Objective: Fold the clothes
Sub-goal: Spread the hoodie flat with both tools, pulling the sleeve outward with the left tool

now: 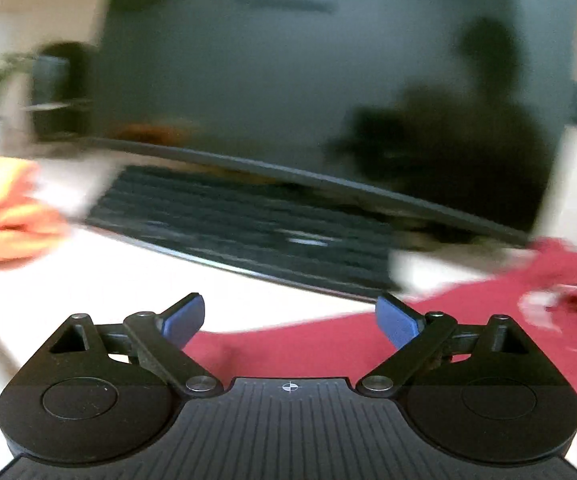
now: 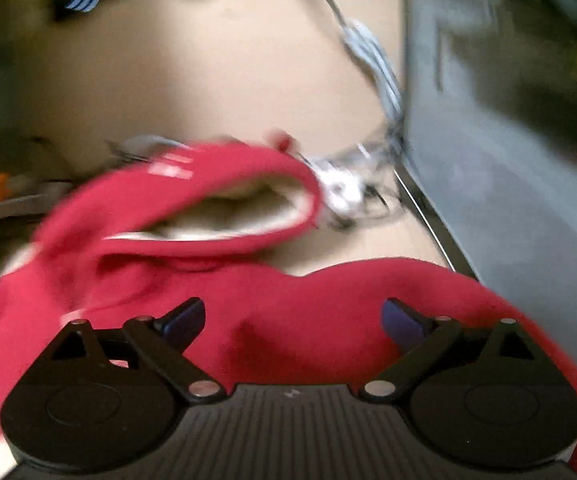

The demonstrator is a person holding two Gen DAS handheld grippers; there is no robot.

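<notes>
Red hoodie point(image 2: 296, 320) lies lengthwise beside the monitor point(image 1: 308, 92), hood point(image 2: 192, 204) farthest out. Left gripper point(image 1: 290, 320) and right gripper point(image 2: 294, 320) both spread wide, holding nothing.

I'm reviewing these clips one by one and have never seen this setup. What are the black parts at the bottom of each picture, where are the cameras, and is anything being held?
There is no robot arm here: a person holds one pair of hand-held tongs in each hand, and a fisheye camera on each looks forward along its two blue-padded fingers. The left wrist view shows the left tongs standing wide open over a white tabletop, with a black keyboard and a dark monitor beyond, and orange cloth at the left. The right wrist view shows the right tongs, also open, above a red fleece garment with a pale lining. Neither pair grips anything. Both pictures are blurred.
</notes>
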